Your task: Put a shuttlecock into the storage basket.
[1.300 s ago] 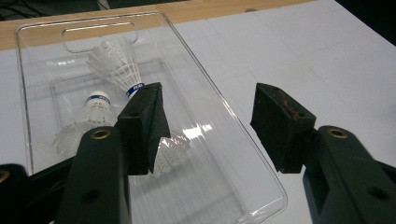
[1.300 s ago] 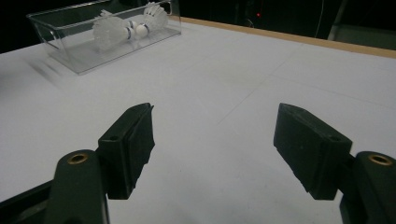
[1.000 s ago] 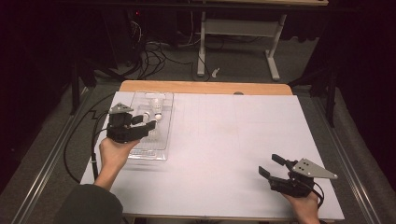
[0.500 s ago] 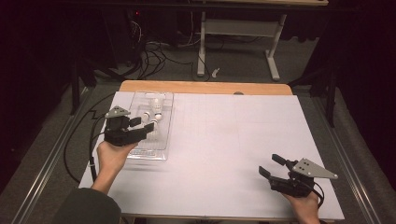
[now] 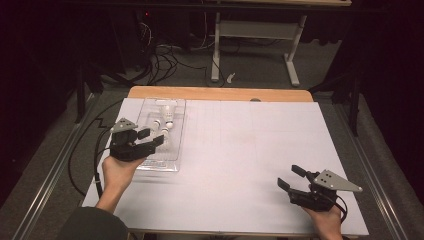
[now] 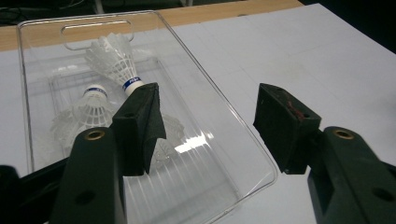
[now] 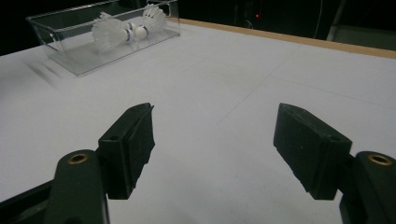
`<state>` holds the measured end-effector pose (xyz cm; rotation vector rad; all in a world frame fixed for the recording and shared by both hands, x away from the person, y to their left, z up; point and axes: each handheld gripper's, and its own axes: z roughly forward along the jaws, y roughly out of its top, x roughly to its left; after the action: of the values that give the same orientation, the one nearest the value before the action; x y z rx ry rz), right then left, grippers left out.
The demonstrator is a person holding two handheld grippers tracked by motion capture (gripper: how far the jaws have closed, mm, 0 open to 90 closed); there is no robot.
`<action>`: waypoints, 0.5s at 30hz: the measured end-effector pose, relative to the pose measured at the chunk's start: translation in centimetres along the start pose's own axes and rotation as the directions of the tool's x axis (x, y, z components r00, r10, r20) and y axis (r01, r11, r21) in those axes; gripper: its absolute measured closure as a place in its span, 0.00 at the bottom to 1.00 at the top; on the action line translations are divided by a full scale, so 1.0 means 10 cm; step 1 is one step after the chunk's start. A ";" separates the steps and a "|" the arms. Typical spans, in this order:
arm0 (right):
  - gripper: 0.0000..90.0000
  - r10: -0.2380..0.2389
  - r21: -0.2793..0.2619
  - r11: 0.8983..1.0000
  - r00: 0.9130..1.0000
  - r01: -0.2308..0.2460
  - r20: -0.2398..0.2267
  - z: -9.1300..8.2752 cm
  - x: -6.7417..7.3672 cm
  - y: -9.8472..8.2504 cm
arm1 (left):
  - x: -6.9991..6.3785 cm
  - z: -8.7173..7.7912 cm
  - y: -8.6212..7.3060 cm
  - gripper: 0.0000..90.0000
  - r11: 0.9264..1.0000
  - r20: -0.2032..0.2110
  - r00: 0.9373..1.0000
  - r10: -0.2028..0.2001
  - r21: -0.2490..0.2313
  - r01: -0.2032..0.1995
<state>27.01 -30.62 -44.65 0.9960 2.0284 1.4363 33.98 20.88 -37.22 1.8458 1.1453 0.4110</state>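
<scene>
A clear plastic tray [image 5: 167,159] lies at the left of the white table and holds white shuttlecocks [image 5: 166,119] at its far end. My left gripper [image 5: 151,138] hovers over the tray's near left part, open, with nothing between its fingers. In the left gripper view, one shuttlecock [image 6: 114,63] and a second one [image 6: 88,114] lie in the tray [image 6: 205,177] beyond the open left gripper [image 6: 210,126]. My right gripper [image 5: 291,177] rests open at the near right, far from the tray. In the right gripper view, the right gripper [image 7: 215,149] spans bare sheet, with the tray [image 7: 70,56] and shuttlecocks [image 7: 109,30] far off.
A white sheet [image 5: 240,150] covers the table, and a wooden strip [image 5: 220,93] runs along its far edge. A black cable [image 5: 82,150] trails off the left side from the left gripper. Beyond the table, a dark floor holds cables and a desk frame [image 5: 250,50].
My left gripper has drawn back slightly toward the near left corner of the tray, still open. The right gripper has stayed where it was.
</scene>
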 end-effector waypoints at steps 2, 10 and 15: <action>0.32 0.000 -0.001 1.000 1.000 0.000 0.000 0.00 0.00 0.00 | 0.00 -0.01 -0.01 0.46 1.000 0.002 1.000 0.000 -0.003 0.000; 0.32 -0.001 -0.001 1.000 1.000 0.001 0.000 0.00 0.00 0.00 | -0.01 -0.04 -0.07 0.46 1.000 0.006 1.000 -0.001 -0.019 0.001; 0.32 -0.003 -0.003 1.000 1.000 0.003 0.000 0.00 0.00 0.00 | -0.02 -0.06 -0.09 0.47 1.000 0.006 1.000 0.007 -0.026 -0.007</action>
<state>27.00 -30.63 -44.64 0.9916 2.0265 1.4372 32.96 21.14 -37.56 1.8280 1.1246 0.4226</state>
